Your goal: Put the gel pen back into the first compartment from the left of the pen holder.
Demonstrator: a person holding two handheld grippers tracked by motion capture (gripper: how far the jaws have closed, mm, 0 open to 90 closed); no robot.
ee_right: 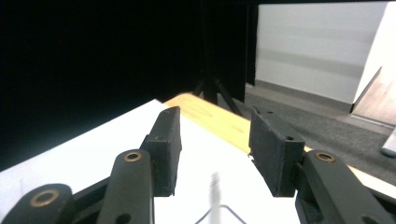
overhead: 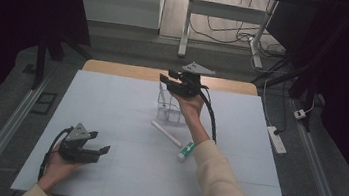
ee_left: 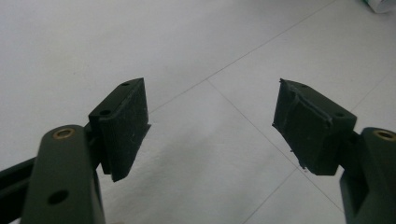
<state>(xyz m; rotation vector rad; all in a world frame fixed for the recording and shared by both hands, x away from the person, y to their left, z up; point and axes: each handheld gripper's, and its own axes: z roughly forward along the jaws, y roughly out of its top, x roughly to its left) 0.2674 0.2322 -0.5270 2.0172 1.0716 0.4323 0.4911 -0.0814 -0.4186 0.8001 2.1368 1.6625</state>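
Two grippers are in play above the white table (overhead: 126, 102). At the left, the left gripper (overhead: 102, 150) is held low near the front edge, its jaws spread wide with nothing between them; its own view shows only bare table surface between the pads (ee_left: 125, 126). Toward the middle lie one white stick (overhead: 166, 133) and, just beside its near end, one white tube with a green cap (overhead: 185, 151), the two apart from both grippers. Behind them stands one clear box (overhead: 169, 106). The right gripper (overhead: 166, 76) hovers over that box, jaws released and empty, the box's thin rim (ee_right: 219, 211) visible below them.
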